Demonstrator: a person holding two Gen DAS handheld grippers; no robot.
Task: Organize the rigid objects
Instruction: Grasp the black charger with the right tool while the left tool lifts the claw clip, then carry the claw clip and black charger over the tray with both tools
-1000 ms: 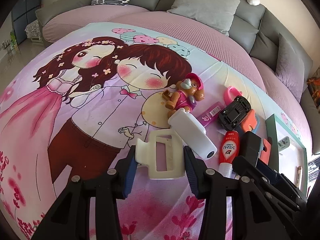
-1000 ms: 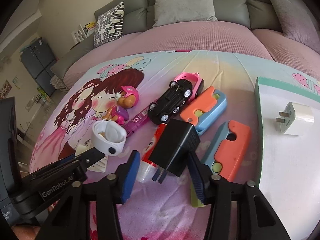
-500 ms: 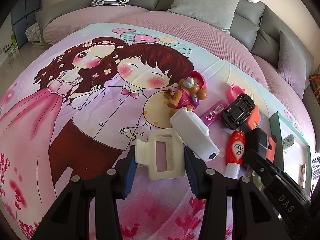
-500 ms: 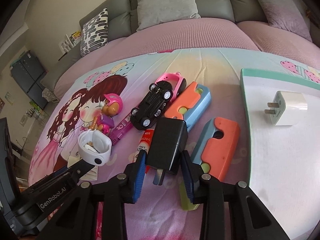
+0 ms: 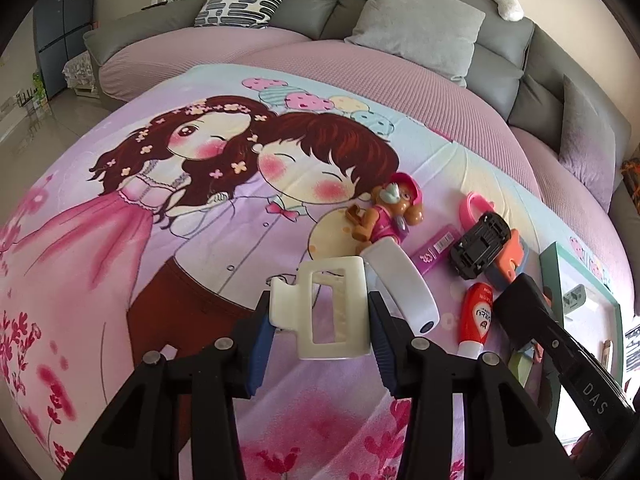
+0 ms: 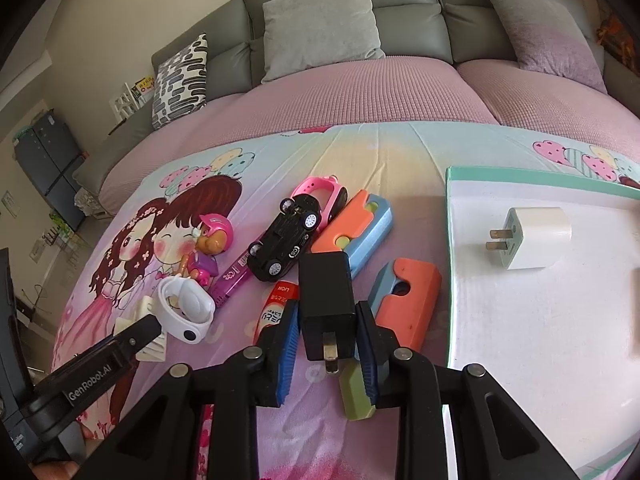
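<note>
Left gripper (image 5: pixel 320 316): clamped on the white hair claw clip (image 5: pixel 334 308), lower centre (pads against both sides).
Right gripper (image 6: pixel 328 334): jaws closing on the black charger (image 6: pixel 326 300), lower centre, prongs toward camera.
White charger (image 6: pixel 536 238): on the tray (image 6: pixel 520 360), right.

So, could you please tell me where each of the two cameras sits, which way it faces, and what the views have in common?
Left wrist: on the left gripper, looking down along its fingers at the white hair clip between them on the printed sheet; the right gripper's arm shows at the right.
Right wrist: on the right gripper, facing the black charger as its jaws close on it, white tray to the right; the left gripper's arm shows lower left.
Shared: black toy car, red tube, pup figure.
</note>
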